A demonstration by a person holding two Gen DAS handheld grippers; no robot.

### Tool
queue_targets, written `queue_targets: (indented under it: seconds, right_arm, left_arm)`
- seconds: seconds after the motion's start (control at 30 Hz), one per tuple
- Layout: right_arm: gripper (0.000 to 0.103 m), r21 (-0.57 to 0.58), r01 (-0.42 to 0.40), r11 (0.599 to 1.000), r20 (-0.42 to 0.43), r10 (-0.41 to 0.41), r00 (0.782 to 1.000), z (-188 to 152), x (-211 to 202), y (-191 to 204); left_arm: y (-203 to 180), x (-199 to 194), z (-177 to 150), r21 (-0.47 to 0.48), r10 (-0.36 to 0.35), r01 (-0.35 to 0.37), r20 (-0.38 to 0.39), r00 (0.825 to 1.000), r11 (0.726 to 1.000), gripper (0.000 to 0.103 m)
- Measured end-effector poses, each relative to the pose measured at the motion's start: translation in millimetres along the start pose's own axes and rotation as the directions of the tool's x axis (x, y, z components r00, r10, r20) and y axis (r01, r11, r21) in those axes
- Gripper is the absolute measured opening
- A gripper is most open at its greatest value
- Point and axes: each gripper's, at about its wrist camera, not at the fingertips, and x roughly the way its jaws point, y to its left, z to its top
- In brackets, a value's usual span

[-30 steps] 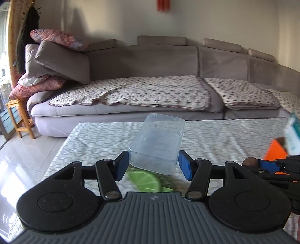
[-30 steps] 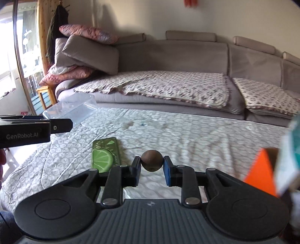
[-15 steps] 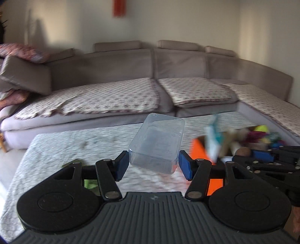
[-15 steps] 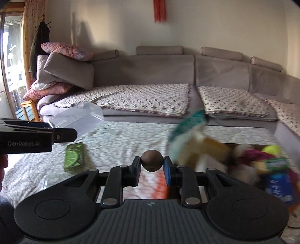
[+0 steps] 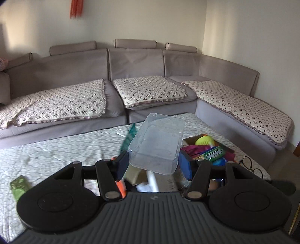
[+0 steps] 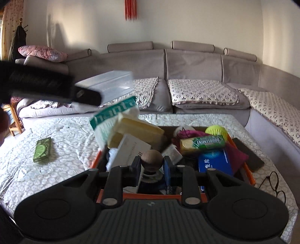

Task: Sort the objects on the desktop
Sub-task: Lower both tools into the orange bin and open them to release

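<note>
Left gripper (image 5: 152, 164): jaws pinching clear plastic container (image 5: 156, 144), empty, held in the air and tilted, above the near-left end of the orange box (image 6: 249, 174). Seen in right-wrist view as a blurred black finger at upper left with the container (image 6: 110, 85) beyond it.

Right gripper (image 6: 151, 167): jaws pinching small brown ball (image 6: 151, 158), held over the near edge of the orange box.

Orange box: on worktop (image 6: 75, 138) with pale patterned cover, right of centre. Packed full. Contents: green-and-white packet (image 6: 112, 116) sticking up at left end, blurred; pale yellow block (image 6: 136, 131) beneath it; white printed card (image 6: 131, 150); green-and-yellow snack packet (image 6: 202, 143); yellow-green ball (image 6: 215, 131); blue packet (image 6: 215, 163); magenta cloth items (image 6: 234, 155).

Green tin with lime picture (image 6: 42, 149): flat on worktop, well apart from box, to its left.

Dark flat case (image 6: 248, 154): on worktop, just beside right wall of box.

Eyeglasses (image 6: 273, 183): on worktop near right edge, in front of the case.

Grey corner sofa (image 6: 187, 67) with patterned seat covers: behind worktop.

Red hanging ornament (image 6: 130, 9): on the wall above.
</note>
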Motion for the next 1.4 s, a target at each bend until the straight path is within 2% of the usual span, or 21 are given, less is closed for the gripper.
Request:
queue_targets:
  seconds: [0.43, 0.8, 1.1, 1.13, 1.17, 1.2, 1.23, 1.27, 1.3, 1.4]
  right_arm:
    - [0.024, 0.031, -0.05, 0.998, -0.086, 0.053, 0.995, -11, 25, -37]
    - [0.024, 0.058, -0.076, 0.995, -0.112, 0.082, 0.99, -15, 37, -41]
    - [0.025, 0.058, -0.076, 0.995, -0.125, 0.082, 0.989, -13, 38, -40]
    - [0.026, 0.062, -0.074, 0.995, -0.125, 0.081, 0.989, -13, 37, -40]
    - [0.028, 0.07, -0.069, 0.995, -0.122, 0.077, 0.99, -13, 36, -41]
    - [0.037, 0.077, -0.066, 0.995, -0.123, 0.075, 0.99, -12, 37, -42]
    - [0.044, 0.087, -0.066, 0.994, -0.121, 0.076, 0.99, -12, 37, -43]
    - [0.058, 0.093, -0.063, 0.994, -0.115, 0.074, 0.991, -12, 36, -43]
    - [0.064, 0.094, -0.059, 0.994, -0.108, 0.069, 0.992, -12, 34, -43]
    - [0.065, 0.09, -0.056, 0.994, -0.099, 0.065, 0.993, -12, 30, -40]
  left_arm:
    - [-13, 61, -7, 0.031, 0.021, -0.017, -0.135, 0.991, 0.999, 0.057]
    - [-31, 68, 2, 0.018, 0.018, -0.015, -0.204, 0.979, 1.0, 0.058]
    - [-31, 66, 3, 0.017, 0.009, -0.006, -0.216, 0.976, 1.0, 0.058]
    - [-31, 65, 3, 0.015, 0.003, 0.0, -0.213, 0.977, 1.0, 0.059]
    - [-31, 64, 2, 0.015, 0.002, 0.001, -0.209, 0.978, 1.0, 0.067]
    - [-32, 63, 2, 0.015, 0.005, -0.002, -0.202, 0.979, 1.0, 0.073]
    - [-32, 61, 3, 0.013, 0.007, -0.004, -0.191, 0.982, 1.0, 0.084]
    - [-32, 60, 3, 0.011, 0.006, -0.004, -0.182, 0.983, 1.0, 0.086]
    - [-31, 58, 3, 0.008, 0.0, 0.002, -0.181, 0.983, 1.0, 0.086]
    - [-30, 50, 7, -0.014, -0.026, 0.024, -0.173, 0.985, 1.0, 0.093]
